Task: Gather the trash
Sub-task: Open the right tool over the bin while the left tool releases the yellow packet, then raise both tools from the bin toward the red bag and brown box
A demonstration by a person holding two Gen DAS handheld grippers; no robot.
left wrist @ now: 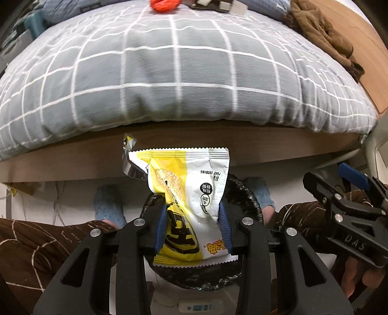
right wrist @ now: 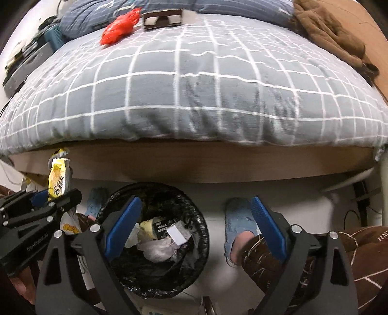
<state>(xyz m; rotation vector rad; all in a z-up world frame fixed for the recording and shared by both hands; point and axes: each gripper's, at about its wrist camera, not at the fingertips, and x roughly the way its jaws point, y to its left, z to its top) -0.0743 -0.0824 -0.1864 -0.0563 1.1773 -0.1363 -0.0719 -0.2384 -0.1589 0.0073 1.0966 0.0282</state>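
My left gripper (left wrist: 194, 225) is clamped on a yellow-and-white snack wrapper (left wrist: 186, 193); both blue pads press its lower half and the torn top stands up above them. From the right wrist view the same wrapper (right wrist: 58, 179) shows edge-on, pinched in that gripper at the far left. My right gripper (right wrist: 194, 227) has its jaws spread wide with nothing between them.

I take the trash bin (right wrist: 155, 273) as my landmark. It has a black liner and sits on the pale floor directly below the right gripper, already holding crumpled wrappers and paper (right wrist: 160, 240). In the left wrist view the held wrapper hangs over the bin's rim (left wrist: 247, 196), covering most of the opening.

On either side of the bin stand the person's feet in blue slippers (right wrist: 240, 220), with brown patterned trouser legs (left wrist: 36, 244) nearer to me. Beyond the bin runs the wooden bed frame (right wrist: 194, 164), topped by a grey checked quilt (left wrist: 179, 80). At the quilt's far edge lie a red wrapper (right wrist: 118, 26) and a small box (right wrist: 167, 17), well apart from the bin.
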